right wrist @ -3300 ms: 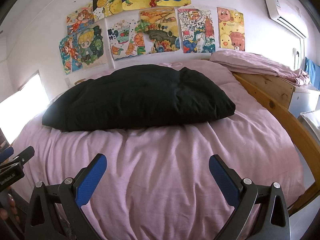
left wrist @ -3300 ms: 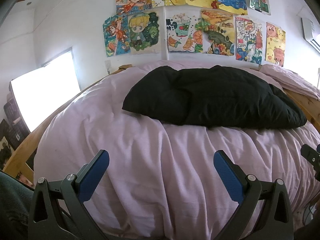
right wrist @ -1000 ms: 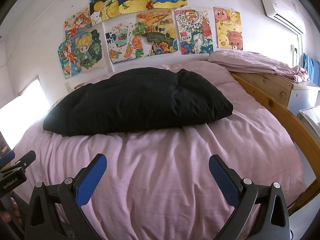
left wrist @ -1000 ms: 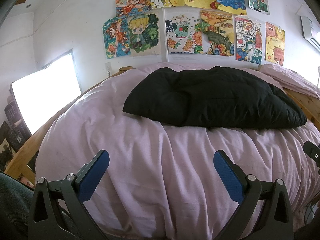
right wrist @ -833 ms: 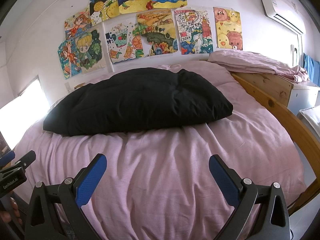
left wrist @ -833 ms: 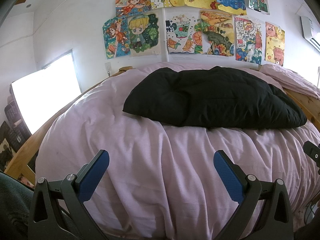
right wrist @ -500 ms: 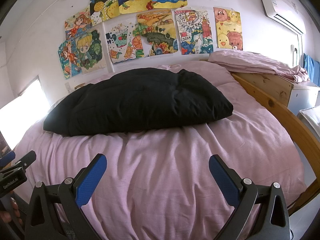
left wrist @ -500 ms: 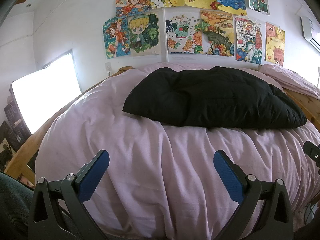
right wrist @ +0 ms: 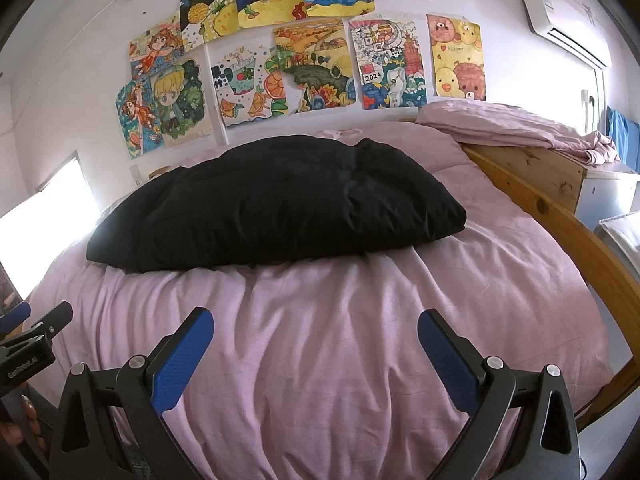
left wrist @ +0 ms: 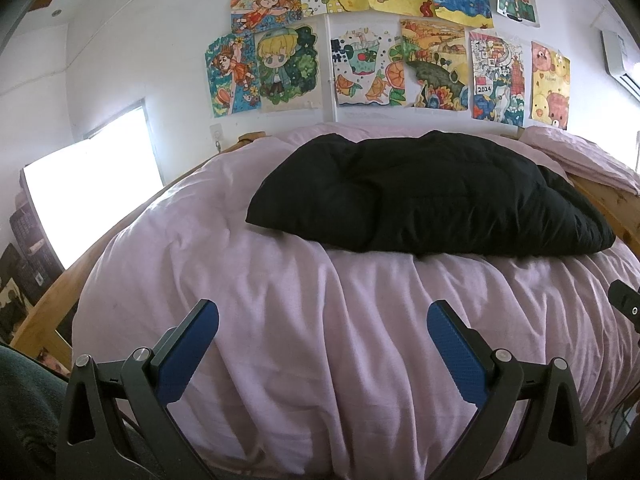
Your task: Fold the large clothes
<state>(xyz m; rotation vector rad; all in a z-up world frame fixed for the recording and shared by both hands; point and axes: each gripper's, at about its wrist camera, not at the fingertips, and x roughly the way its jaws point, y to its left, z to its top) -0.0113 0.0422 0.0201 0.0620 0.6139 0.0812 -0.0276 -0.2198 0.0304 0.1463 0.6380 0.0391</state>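
Left wrist view: we see the black padded garment [left wrist: 432,196] lying as a puffy, compact bundle on the pink bed [left wrist: 280,320], up toward the poster wall [left wrist: 400,60]. Against a second back, nothing has shifted, garment and tools alike, so no fold is in progress; the bundle fits either already folded or just heaped and waiting, we can't tell which. Left gripper [left wrist: 322,342] hangs at the bed's foot end, well short of the garment, fingers spread wide, holding nothing. Right gripper [right wrist: 314,338] is likewise at the foot end, fingers spread, empty. No containers in view; a pink sheet pile [right wrist: 520,128] sits on the wooden unit beside the bed.
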